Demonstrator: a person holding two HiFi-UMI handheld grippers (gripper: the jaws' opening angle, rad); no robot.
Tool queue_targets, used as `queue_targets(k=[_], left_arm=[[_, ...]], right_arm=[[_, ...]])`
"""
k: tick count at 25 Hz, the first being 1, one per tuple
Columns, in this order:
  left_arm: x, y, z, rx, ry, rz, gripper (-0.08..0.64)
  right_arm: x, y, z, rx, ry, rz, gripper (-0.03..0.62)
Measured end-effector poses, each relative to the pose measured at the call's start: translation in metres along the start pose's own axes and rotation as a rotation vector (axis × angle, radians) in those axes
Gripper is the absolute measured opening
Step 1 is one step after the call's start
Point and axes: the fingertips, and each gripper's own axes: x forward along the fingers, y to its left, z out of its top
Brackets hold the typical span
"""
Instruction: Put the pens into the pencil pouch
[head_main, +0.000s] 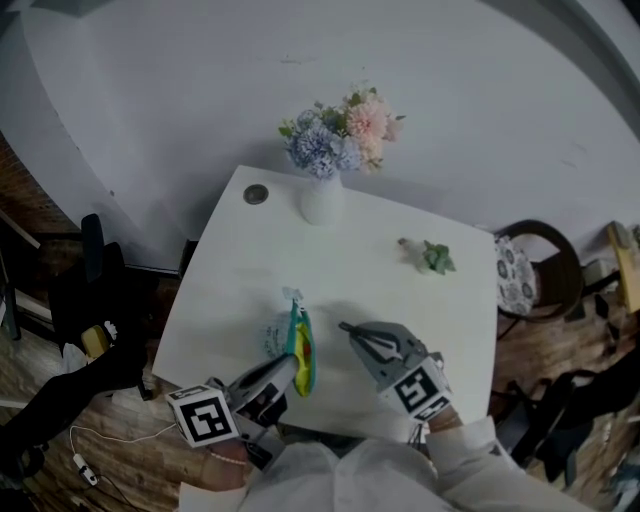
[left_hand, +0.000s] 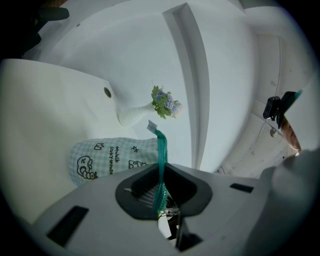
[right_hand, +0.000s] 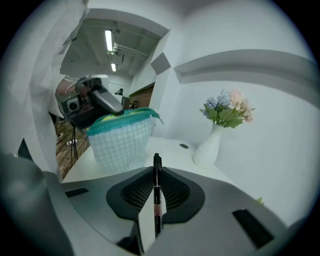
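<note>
A pale green checked pencil pouch (head_main: 297, 345) with a teal zipper and yellow lining hangs over the white table (head_main: 400, 310) near its front edge. My left gripper (head_main: 290, 368) is shut on the pouch's zipper edge (left_hand: 160, 185); the printed pouch body (left_hand: 110, 157) hangs beyond the jaws. My right gripper (head_main: 348, 330) sits just right of the pouch, a little above the table. It is shut on a black pen (right_hand: 157, 200), which stands upright between its jaws. In the right gripper view the pouch (right_hand: 122, 140) hangs ahead to the left, mouth up, held by the left gripper (right_hand: 92, 105).
A white vase of blue and pink flowers (head_main: 322, 200) stands at the table's back edge, with a dark round disc (head_main: 256, 195) to its left. A small green sprig (head_main: 436, 258) lies at the right. A chair (head_main: 530, 270) stands beyond the right edge.
</note>
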Motion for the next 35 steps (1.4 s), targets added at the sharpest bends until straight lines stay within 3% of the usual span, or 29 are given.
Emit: queue_targets(k=[4, 9, 16, 21, 29, 35], left_arm=[[-0.002, 0.0, 0.0, 0.004, 0.0, -0.001, 0.035], [-0.006, 0.002, 0.0, 0.036, 0.021, 0.03, 0.035], [-0.009, 0.006, 0.001, 0.036, 0.02, 0.045, 0.035], [-0.01, 0.006, 0.001, 0.009, 0.005, 0.031, 0.035], [-0.011, 0.007, 0.001, -0.022, -0.016, 0.033, 0.035], [-0.011, 0.008, 0.002, -0.024, -0.018, 0.027, 0.035]], right_arm=[[-0.012, -0.001, 0.038, 0.054, -0.144, -0.023, 0.044], [-0.028, 0.005, 0.105, 0.182, -0.441, 0.028, 0.044], [-0.044, 0.006, 0.159, 0.334, -0.643, 0.088, 0.044], [-0.057, -0.003, 0.186, 0.346, -0.825, 0.043, 0.044], [-0.057, 0.01, 0.2, 0.383, -0.927, 0.09, 0.044], [-0.045, 0.014, 0.185, 0.488, -0.88, 0.115, 0.044]])
